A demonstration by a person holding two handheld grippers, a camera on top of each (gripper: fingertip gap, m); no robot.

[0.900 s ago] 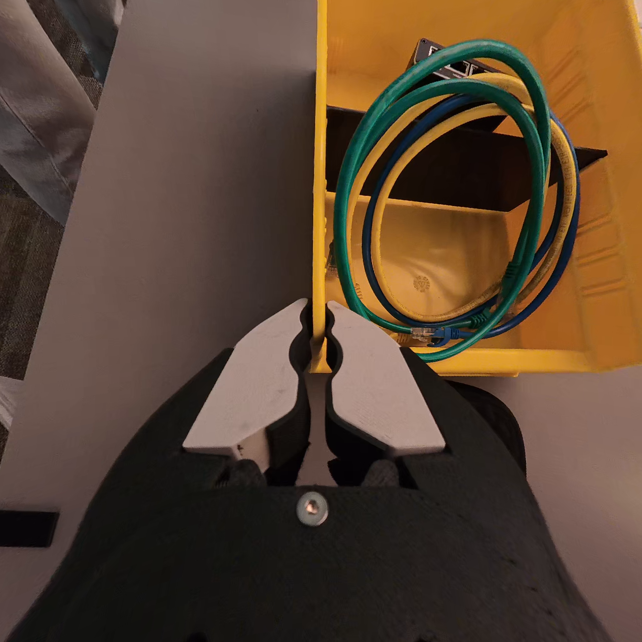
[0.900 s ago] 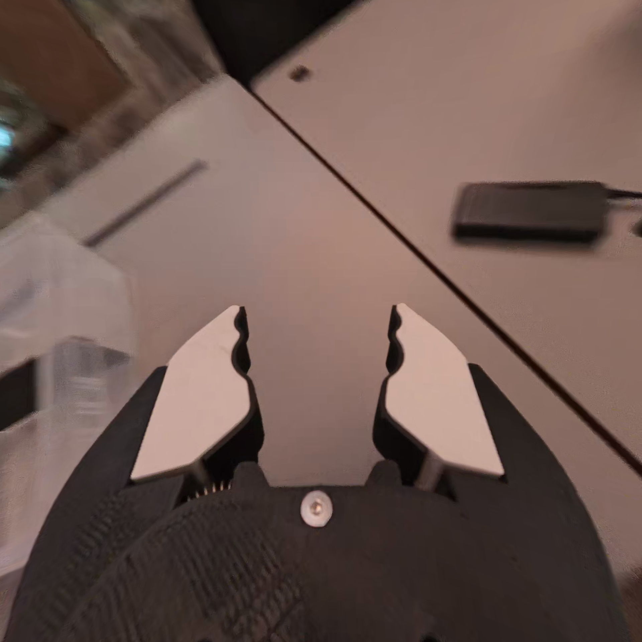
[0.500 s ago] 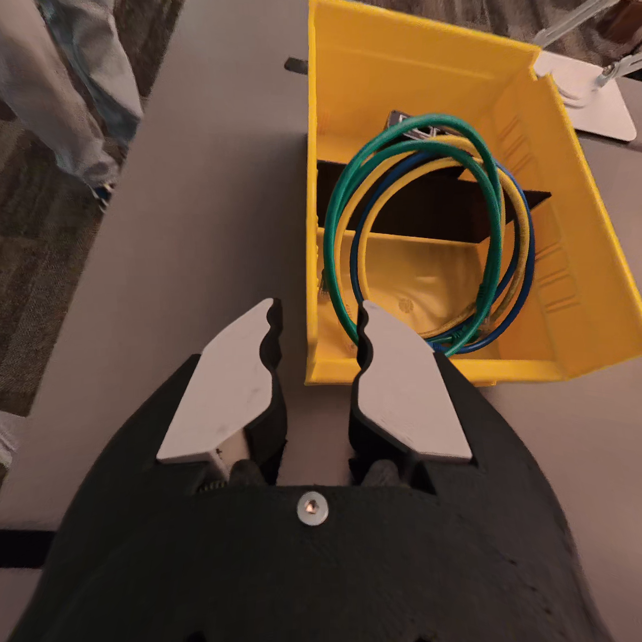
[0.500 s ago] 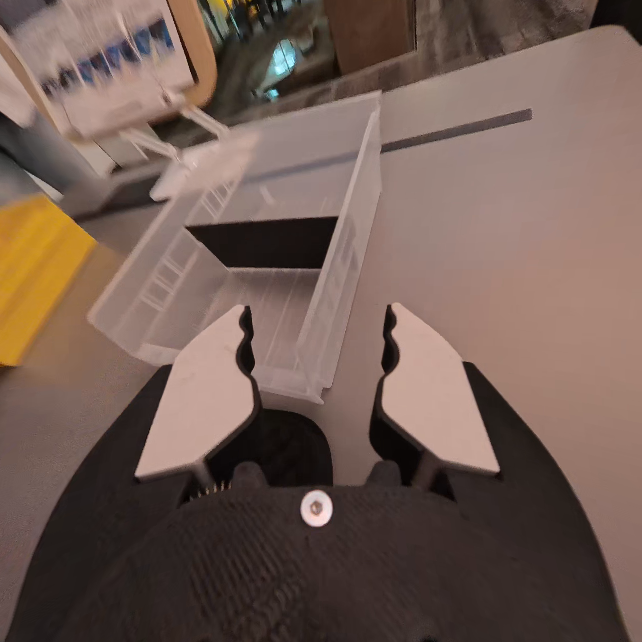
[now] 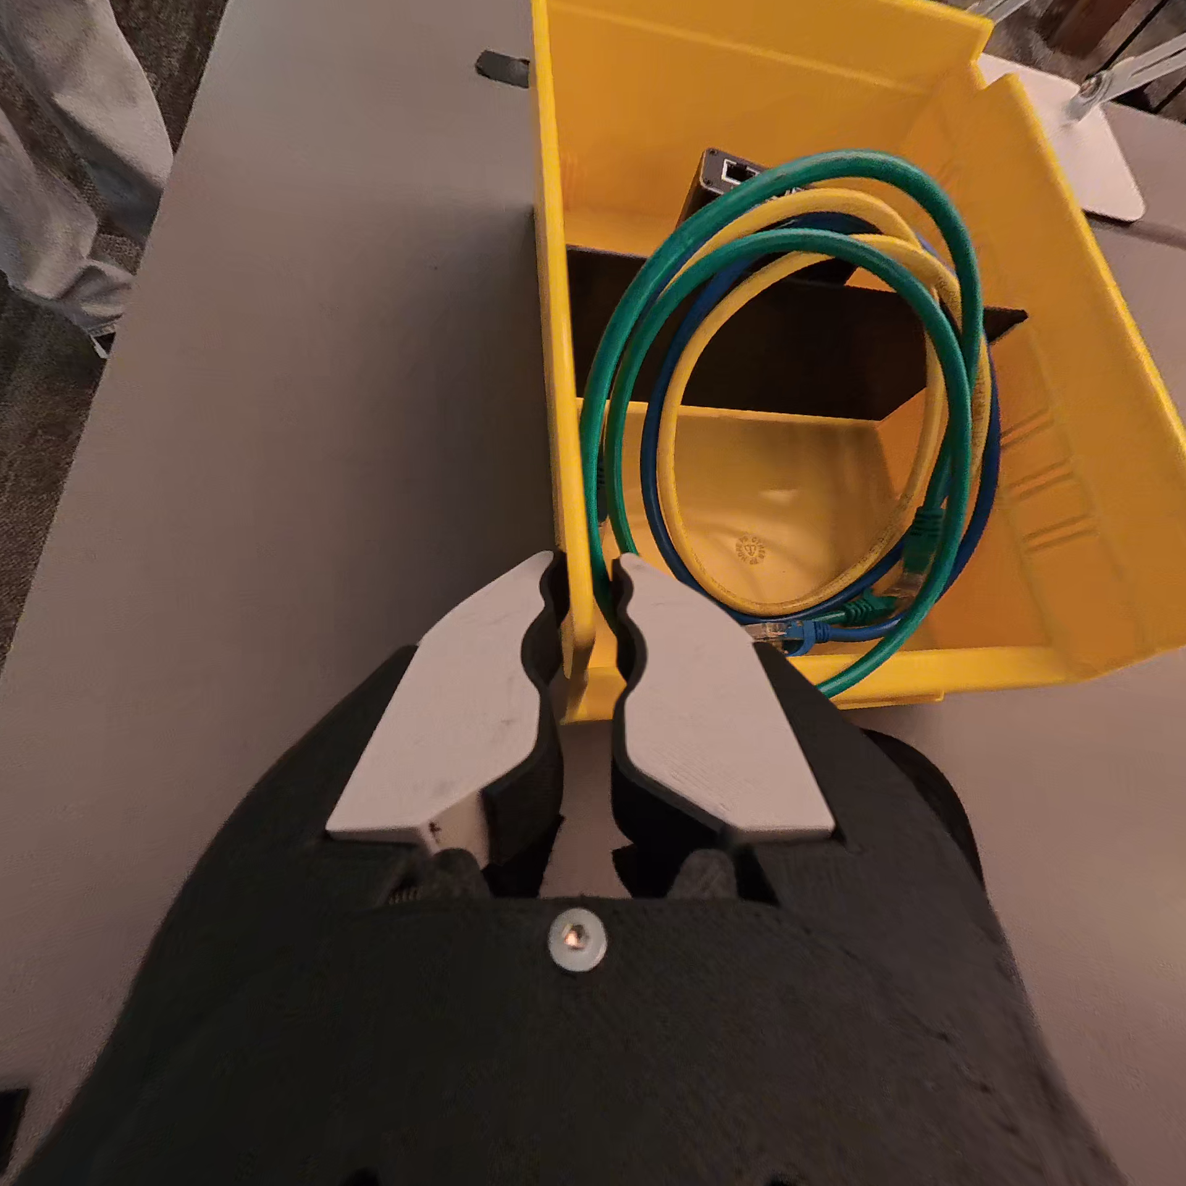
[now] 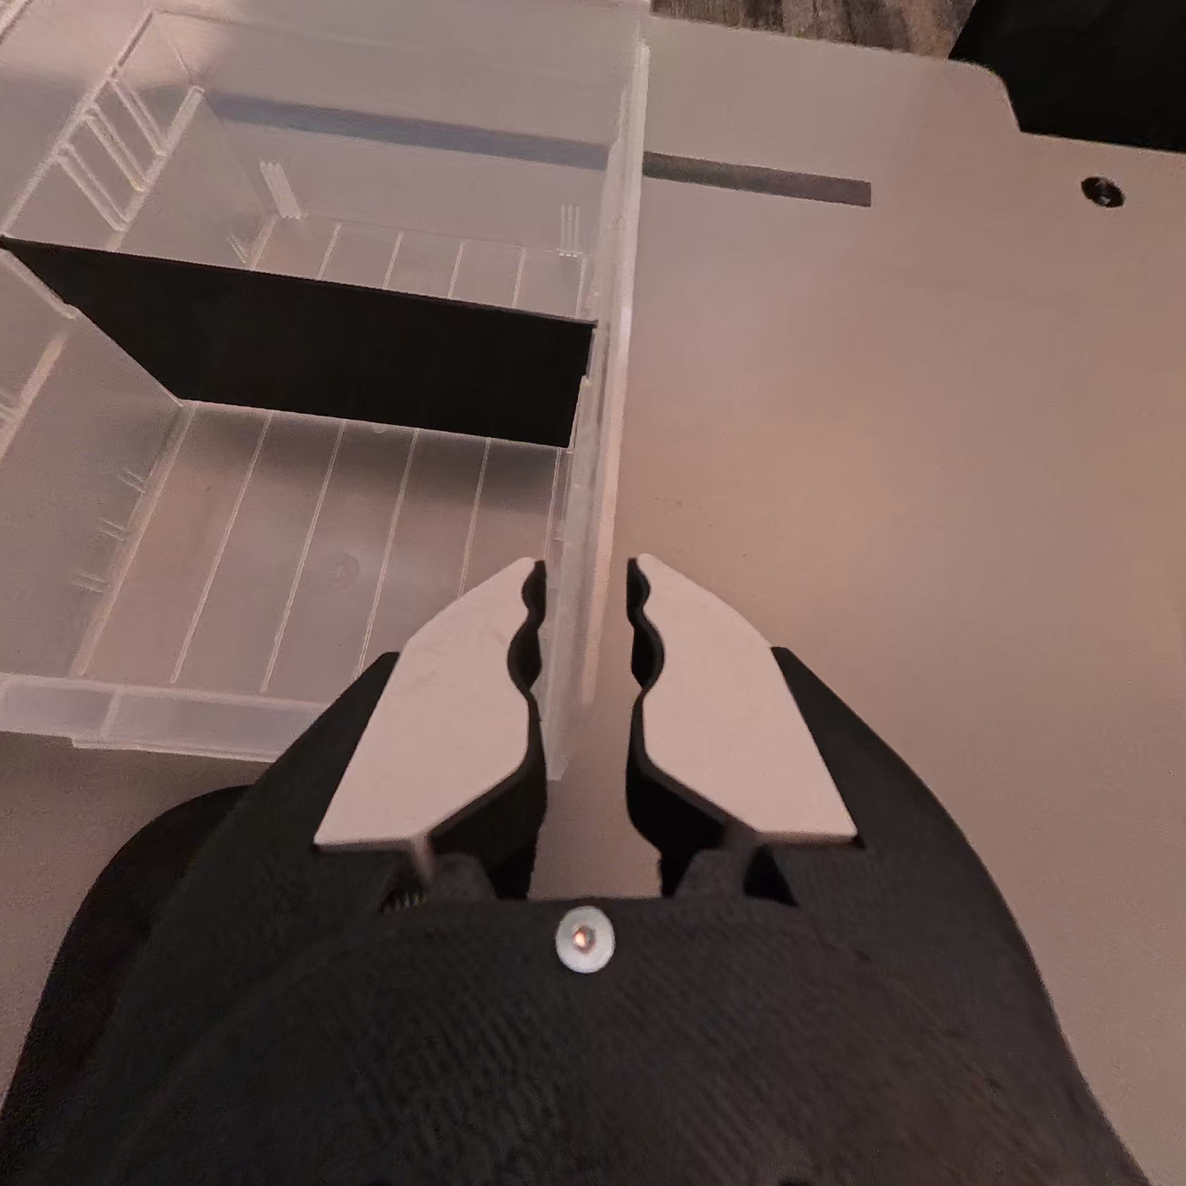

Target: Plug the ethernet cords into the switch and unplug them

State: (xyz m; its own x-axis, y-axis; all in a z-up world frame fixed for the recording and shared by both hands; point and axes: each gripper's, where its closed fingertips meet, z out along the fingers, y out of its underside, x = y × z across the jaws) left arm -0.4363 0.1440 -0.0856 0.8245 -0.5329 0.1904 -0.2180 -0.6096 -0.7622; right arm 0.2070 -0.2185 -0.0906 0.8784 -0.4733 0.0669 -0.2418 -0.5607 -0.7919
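Observation:
Green (image 5: 802, 242), blue (image 5: 853, 632) and yellow (image 5: 770, 603) ethernet cords lie coiled together in a yellow bin (image 5: 738, 83). A black switch (image 5: 719, 176) leans in its far compartment, behind a black divider (image 5: 770, 359), with one port showing. My left gripper (image 5: 584, 565) straddles the bin's left wall at the near corner. Its jaws are narrowly open, with the green cord just inside the right finger. My right gripper (image 6: 585, 565) straddles the right wall of an empty clear bin (image 6: 192, 545). It is open, with the left finger against the wall.
Both bins sit on a grey table (image 6: 898, 513). The clear bin has a black divider (image 6: 321, 359). A dark strip (image 6: 757, 183) and a hole (image 6: 1102, 191) mark the table behind it. A white stand base (image 5: 1091, 160) sits beyond the yellow bin. A person's clothing (image 5: 64, 160) is past the left table edge. The left gripper's tips are roughly 75 centimeters from the right gripper's. The left tips stand about 20 centimeters off the black switch (image 5: 719, 176).
My left gripper let go of the yellow wall, pulled back, then came forward again and narrowed round it. My right gripper swung left to the clear bin and narrowed round its right wall.

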